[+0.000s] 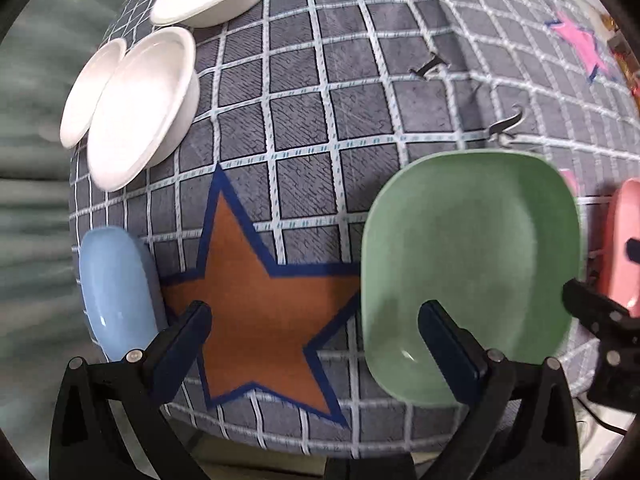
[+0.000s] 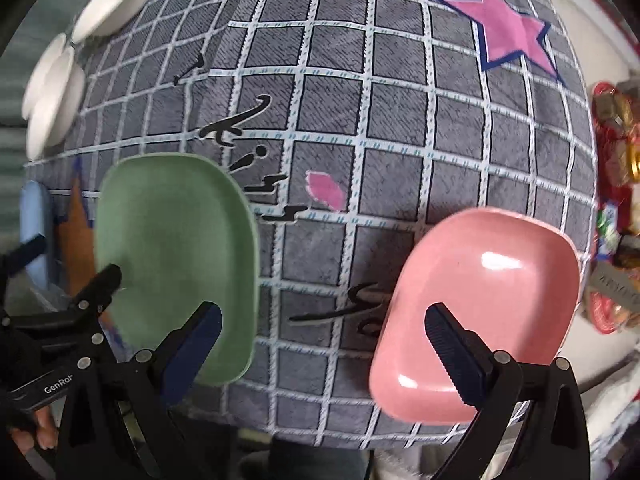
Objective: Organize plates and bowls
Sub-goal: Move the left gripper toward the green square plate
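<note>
A green square plate (image 1: 472, 264) (image 2: 176, 256) lies on the grey checked cloth, with a pink plate (image 2: 484, 304) (image 1: 626, 240) to its right and a light blue plate (image 1: 116, 292) (image 2: 34, 220) to its left. Three white bowls (image 1: 140, 108) (image 2: 52, 96) sit at the far left. My left gripper (image 1: 316, 316) is open above the orange star, and its right finger overlaps the green plate's near part. My right gripper (image 2: 324, 320) is open too, its right finger over the pink plate's near part and its left finger over the green plate's corner. Neither holds anything.
The checked cloth (image 2: 360, 140) with an orange star (image 1: 256, 300) and a pink star (image 2: 512, 32) covers the table. Red packets and wrapped sweets (image 2: 616, 160) crowd the right edge. A person's hand (image 2: 36, 436) shows at the lower left. The table's near edge runs just below the plates.
</note>
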Demonstrator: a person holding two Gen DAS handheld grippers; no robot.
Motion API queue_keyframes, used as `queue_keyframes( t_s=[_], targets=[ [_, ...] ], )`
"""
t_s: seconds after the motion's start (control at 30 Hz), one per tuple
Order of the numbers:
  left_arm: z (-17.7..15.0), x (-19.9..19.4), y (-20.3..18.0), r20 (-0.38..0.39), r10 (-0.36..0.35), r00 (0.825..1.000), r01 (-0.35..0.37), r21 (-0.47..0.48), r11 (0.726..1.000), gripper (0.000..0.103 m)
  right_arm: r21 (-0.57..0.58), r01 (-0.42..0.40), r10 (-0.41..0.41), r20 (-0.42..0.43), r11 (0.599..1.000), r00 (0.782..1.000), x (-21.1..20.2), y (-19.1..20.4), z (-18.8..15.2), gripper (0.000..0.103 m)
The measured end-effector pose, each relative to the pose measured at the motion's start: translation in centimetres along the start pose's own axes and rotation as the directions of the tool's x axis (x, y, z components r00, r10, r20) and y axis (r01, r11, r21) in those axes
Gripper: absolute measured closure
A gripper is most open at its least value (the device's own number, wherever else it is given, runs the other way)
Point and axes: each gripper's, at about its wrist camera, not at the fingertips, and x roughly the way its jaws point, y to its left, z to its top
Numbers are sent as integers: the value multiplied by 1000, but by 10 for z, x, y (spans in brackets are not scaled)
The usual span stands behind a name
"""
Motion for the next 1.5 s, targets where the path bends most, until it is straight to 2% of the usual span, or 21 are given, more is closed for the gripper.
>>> queue_keyframes(
  t_s=[0.13, 0.23, 0.27, 0.33, 0.53, 0.63, 0.77, 0.87, 0.9, 1.0, 1.1, 1.2, 1.4, 1.5],
  targets=[
    [1, 16, 3, -18, -25, 1000, 25, 0, 1000, 0, -14, 36, -35, 28, 999, 999, 6, 13, -9, 1],
    [-2, 21, 12, 17, -20, 1000, 20, 35, 999, 0, -30, 61, -60, 52, 998, 997, 8, 28, -13, 1],
    [0, 27, 26, 27, -30, 999, 29, 43, 999, 0, -18, 58, -57, 58, 998, 997, 8, 28, -17, 1],
    [4, 34, 45, 25, -37, 999, 36, 51, 998, 0, 4, 37, -37, 60, 999, 997, 10, 26, -22, 1],
    [3, 40, 101, 64, -8, 998, 2, 95, 995, 0, -2, 7, -7, 86, 1000, 996, 5, 84, -29, 1],
    [-1, 33, 125, 69, -11, 998, 6, 65, 998, 0, 16, -18, 16, 95, 1000, 995, -2, 102, -30, 1],
    [-3, 33, 147, 54, -6, 999, 4, 48, 999, 0, -5, -34, 34, 96, 999, 995, -6, 131, -17, 1],
    [-11, 31, 157, 62, -1, 998, -2, 47, 999, 0, -8, -107, 107, 98, 994, 989, -9, 151, -17, 1],
    [-15, 31, 155, 63, -3, 998, 0, 44, 999, 0, 4, -104, 103, 103, 995, 989, -7, 159, -11, 1],
    [-17, 30, 153, 60, -7, 998, 4, 44, 999, 0, 33, -67, 61, 151, 997, 987, -12, 145, -16, 1],
    [-20, 31, 144, 53, -1, 999, -1, 48, 999, 0, 66, 38, -50, 194, 997, 980, -18, 135, -25, 1],
    [-20, 34, 136, 46, -4, 999, 2, 55, 998, 0, 99, 99, -114, 161, 990, 980, -11, 125, -29, 1],
    [-36, 37, 148, 43, -5, 999, 2, 64, 998, 0, 48, 114, -119, 131, 992, 984, -8, 139, -53, 1],
    [-36, 37, 147, 40, -2, 999, -1, 63, 998, 0, 2, 212, -211, 108, 977, 971, -1, 157, -69, 1]
  ],
)
